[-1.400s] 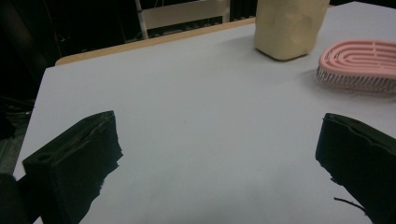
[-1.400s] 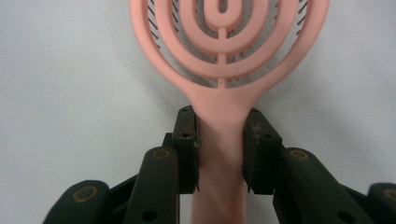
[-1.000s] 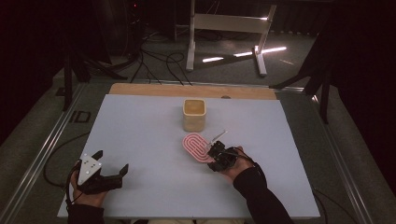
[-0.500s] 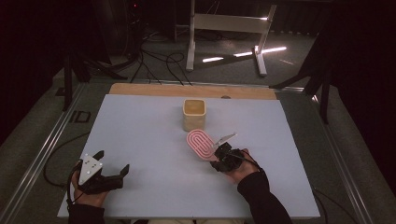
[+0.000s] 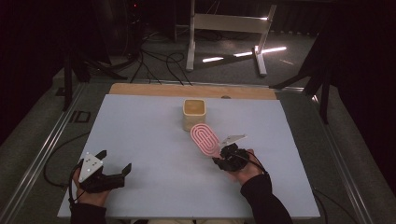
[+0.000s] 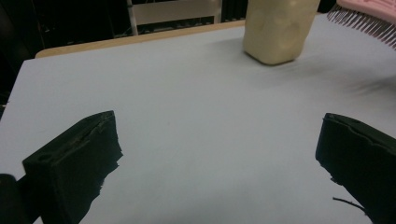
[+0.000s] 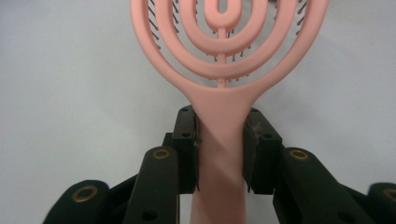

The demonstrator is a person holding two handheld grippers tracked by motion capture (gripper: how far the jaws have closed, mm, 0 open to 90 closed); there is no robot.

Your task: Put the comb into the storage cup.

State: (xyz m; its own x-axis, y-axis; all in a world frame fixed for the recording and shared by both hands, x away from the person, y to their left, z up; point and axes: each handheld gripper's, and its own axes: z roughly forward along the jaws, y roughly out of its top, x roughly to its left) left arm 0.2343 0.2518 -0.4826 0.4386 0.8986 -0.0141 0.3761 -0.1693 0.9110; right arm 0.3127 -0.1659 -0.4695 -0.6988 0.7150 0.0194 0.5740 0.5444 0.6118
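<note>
The right tool (image 7: 219,154), clamped on the pink hairbrush (image 5: 205,139) handle, has carried it nearer the beige cup (image 5: 194,113), probably its destination. The left tool (image 5: 112,175) rests wide open and unladen on the tabletop (image 5: 140,130).

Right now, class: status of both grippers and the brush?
Right gripper shut on pink brush handle. Left gripper open, idle. Cup beside brush head.

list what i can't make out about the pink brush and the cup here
- Pink brush head top: cut off by the upper edge, right gripper view.
- Brush handle end: hidden between the right gripper pads.
- Cup contents: too small and dim, high view; rim cut off, left gripper view.
</note>
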